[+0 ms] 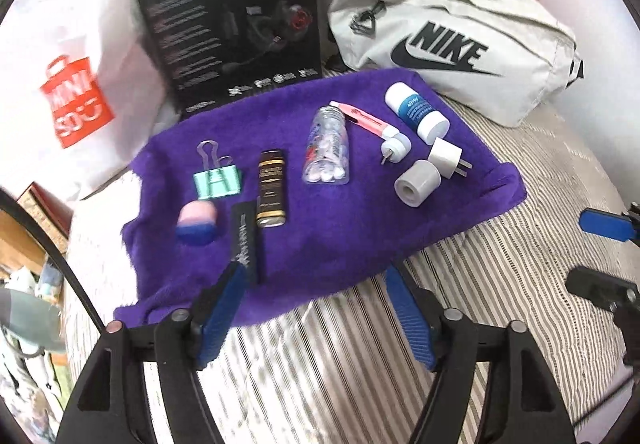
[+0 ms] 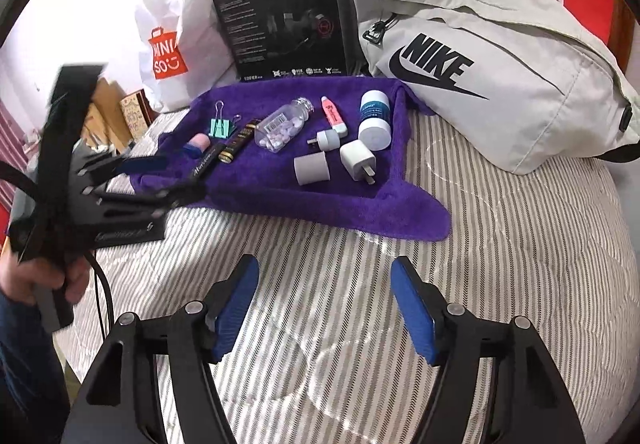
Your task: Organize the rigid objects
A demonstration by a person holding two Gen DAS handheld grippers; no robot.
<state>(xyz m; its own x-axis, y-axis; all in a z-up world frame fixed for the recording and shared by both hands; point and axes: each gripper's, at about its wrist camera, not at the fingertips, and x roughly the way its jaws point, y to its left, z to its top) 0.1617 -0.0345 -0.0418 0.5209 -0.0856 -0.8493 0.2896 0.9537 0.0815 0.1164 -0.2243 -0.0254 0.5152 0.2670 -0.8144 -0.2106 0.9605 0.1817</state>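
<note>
Both my jaws gape empty — left gripper (image 1: 310,318) nears the black tube (image 1: 249,240); next, close on it.

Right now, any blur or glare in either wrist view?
Left wrist view: overall motion smear, shopping bag logo and striped bedding streaked. Right wrist view: sharper, only the left gripper is blurred; shopping bag white washes out. Both bend at the edges.
</note>
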